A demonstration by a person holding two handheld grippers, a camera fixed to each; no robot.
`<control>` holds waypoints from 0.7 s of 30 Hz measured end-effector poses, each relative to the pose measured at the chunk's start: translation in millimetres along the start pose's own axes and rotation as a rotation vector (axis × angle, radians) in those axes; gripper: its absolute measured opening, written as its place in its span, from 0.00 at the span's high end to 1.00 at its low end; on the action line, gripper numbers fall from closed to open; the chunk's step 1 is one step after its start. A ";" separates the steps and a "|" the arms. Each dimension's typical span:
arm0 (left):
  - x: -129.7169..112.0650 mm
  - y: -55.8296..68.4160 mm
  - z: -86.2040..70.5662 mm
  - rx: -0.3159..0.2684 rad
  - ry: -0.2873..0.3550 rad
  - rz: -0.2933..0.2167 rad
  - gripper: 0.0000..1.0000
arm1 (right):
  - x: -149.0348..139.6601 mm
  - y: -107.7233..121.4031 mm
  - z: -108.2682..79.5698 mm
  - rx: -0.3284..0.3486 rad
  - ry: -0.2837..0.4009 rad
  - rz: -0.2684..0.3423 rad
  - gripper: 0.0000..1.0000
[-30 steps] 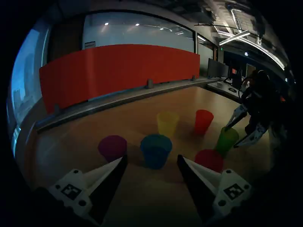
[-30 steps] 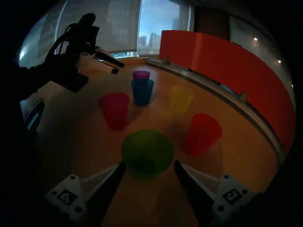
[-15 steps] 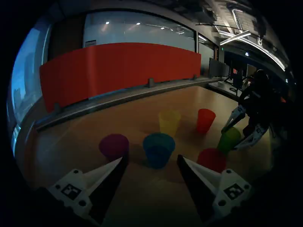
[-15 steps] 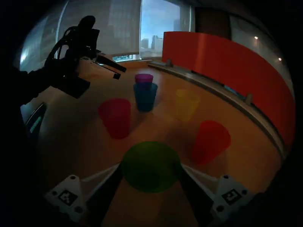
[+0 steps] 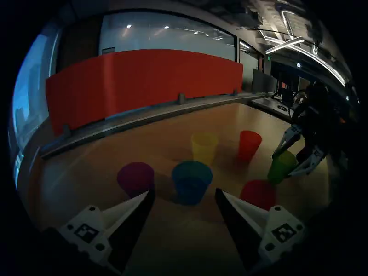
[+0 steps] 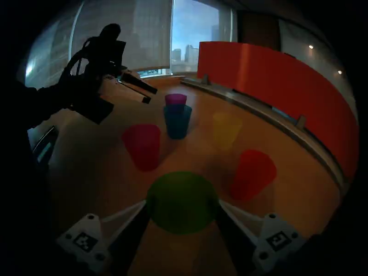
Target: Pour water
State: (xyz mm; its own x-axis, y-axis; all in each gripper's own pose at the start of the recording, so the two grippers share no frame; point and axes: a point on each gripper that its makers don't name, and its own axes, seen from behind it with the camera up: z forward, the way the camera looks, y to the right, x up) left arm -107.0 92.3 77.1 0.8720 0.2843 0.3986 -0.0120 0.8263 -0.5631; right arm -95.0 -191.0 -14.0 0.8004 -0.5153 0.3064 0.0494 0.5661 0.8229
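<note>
Dim office scene, six translucent plastic cups standing on a wooden table (image 6: 92,179). I am running two handheld grippers.

My right gripper (image 6: 183,203) pinches the green cup (image 6: 182,195), one finger pressed on each side of it. In the left gripper view the cup seems to lean, its rim tipped up and to the left, so its long axis is no longer quite upright. I judge it is held just off the table, though I cannot be sure.

Everything turns on what lies ahead of the green cup. Just beyond it to the right stands the orange-red cup (image 6: 253,174). Beyond it to the left stands the pink-red cup (image 6: 142,146). Both are near; the yellow cup (image 6: 226,129), blue cup (image 6: 178,120) and purple cup (image 6: 175,99) sit farther off. The right gripper is plainly the nearer one to either red cup.

My left gripper (image 5: 184,192) holds nothing, fingers spread wide, with the blue cup straight ahead between them and the purple cup to its left.

I cannot tell whether any cup holds water; the light is too low to show a level.
</note>
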 end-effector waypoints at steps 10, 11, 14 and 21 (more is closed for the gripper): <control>-5.4 3.7 18.6 -0.012 -0.031 0.007 0.03 | 0.0 5.4 -17.8 -0.016 0.002 -0.013 0.09; -5.6 4.6 20.8 -0.014 -0.033 0.007 0.03 | -0.2 5.8 -19.6 -0.016 0.003 -0.013 0.09; -7.0 6.4 27.4 -0.019 -0.043 0.011 0.03 | -0.8 8.6 -23.1 -0.026 0.005 -0.013 0.09; -12.7 7.7 43.4 -0.020 -0.073 0.019 0.03 | -2.8 11.6 -29.2 -0.035 0.011 -0.010 0.09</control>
State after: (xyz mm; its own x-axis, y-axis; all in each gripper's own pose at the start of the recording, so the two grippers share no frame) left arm -139.4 116.2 99.1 0.8334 0.3355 0.4392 -0.0181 0.8109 -0.5849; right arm -79.2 -164.2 -19.3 0.8061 -0.5143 0.2928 0.0780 0.5828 0.8088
